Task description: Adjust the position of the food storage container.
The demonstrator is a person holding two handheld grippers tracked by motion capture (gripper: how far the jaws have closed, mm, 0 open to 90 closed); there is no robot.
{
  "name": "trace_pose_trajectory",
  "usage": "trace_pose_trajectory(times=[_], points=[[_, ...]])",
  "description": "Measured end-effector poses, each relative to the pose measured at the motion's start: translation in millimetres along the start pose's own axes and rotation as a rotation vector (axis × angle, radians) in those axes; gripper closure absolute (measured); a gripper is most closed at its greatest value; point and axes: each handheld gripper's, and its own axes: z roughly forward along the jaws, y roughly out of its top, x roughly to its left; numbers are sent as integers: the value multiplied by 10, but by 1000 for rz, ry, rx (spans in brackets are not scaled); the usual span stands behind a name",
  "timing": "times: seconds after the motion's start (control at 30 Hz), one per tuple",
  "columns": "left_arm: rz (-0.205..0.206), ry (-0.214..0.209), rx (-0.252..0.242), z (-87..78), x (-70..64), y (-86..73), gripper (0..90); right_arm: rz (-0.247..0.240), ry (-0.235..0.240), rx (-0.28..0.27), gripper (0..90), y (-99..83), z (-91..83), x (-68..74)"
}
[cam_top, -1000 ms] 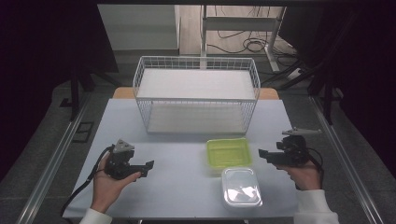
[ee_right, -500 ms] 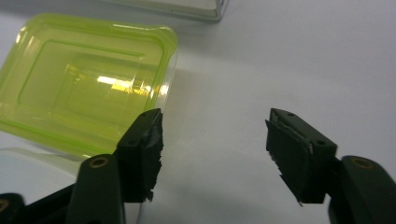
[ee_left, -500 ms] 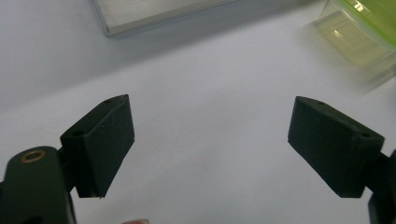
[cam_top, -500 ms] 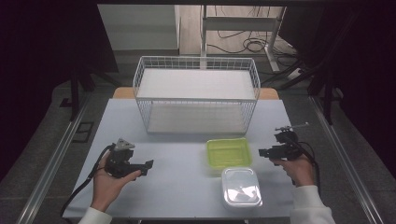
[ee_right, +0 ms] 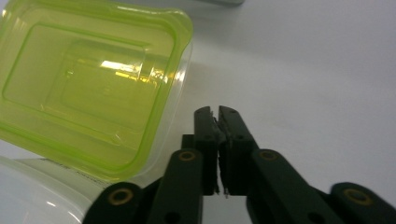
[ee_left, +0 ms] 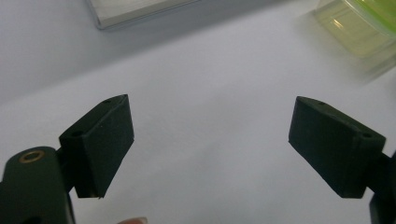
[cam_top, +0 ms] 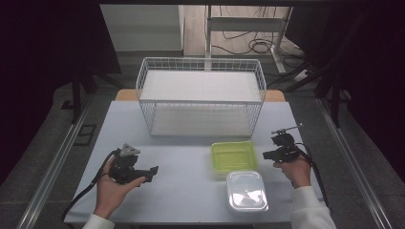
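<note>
On table, one green container (cam_top: 234, 155), one clear container (cam_top: 246, 191)

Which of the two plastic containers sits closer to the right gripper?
The lime-green translucent container, beside the shut right gripper; the clear white-lidded container lies nearer the person.

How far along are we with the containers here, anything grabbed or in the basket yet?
Nothing looks done: the wire basket holds no container, and the green container and clear container both sit on the table. In hand: the right gripper, jaws shut on nothing, is just beside the green container. The left gripper is open, off to the left. Probably left: grasping, then moving each container.
</note>
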Motion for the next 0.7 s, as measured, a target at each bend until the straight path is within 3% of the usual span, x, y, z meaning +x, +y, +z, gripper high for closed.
trace_pose_trajectory(times=[0.37, 0.7], points=[[-27, 5, -20, -66, 54, 25, 135, -40, -16, 82, 892, 8, 172, 88], [-24, 4, -11, -41, 46, 23, 136, -67, -23, 98, 892, 21, 214, 180]])
